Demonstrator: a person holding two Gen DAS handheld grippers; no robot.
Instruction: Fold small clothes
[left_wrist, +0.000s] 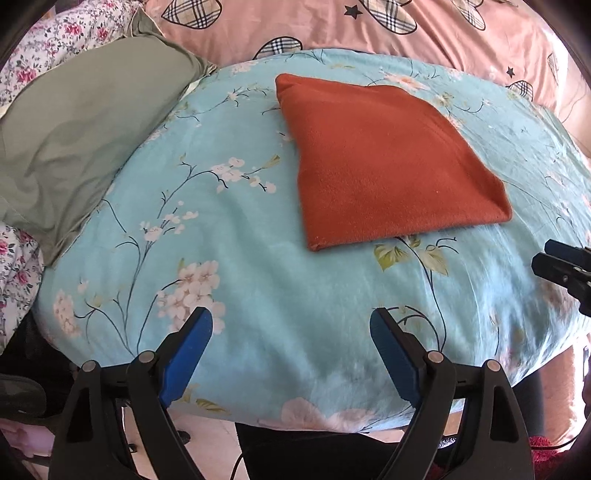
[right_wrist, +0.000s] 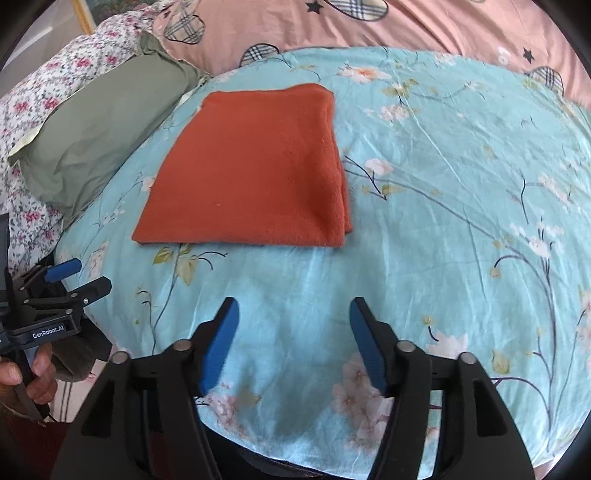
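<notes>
Left gripper: jaws spread wide, released, nothing between the blue pads, nothing touched; it hovers over the near edge of the light-blue floral cushion, pointing forward across it. In the right wrist view the same gripper shows at the far left, held by a hand wrapped around its handle, fingers parted there too. Off beyond its left jaw lies a grey-green pillow, with a floral-print quilt behind that. Ahead of the jaws and a little right, well apart from them, the orange cloth lies flat on the cushion, folded into a neat rough square, layered edges showing along its right side, surface smooth. Right gripper: jaws likewise wide apart, released, gripping nothing, hanging above the cushion's near part, level and aimed forward. From it the orange cloth sits ahead and to the left of the jaws. Behind the cushion runs a pink sheet with plaid hearts and stars.
</notes>
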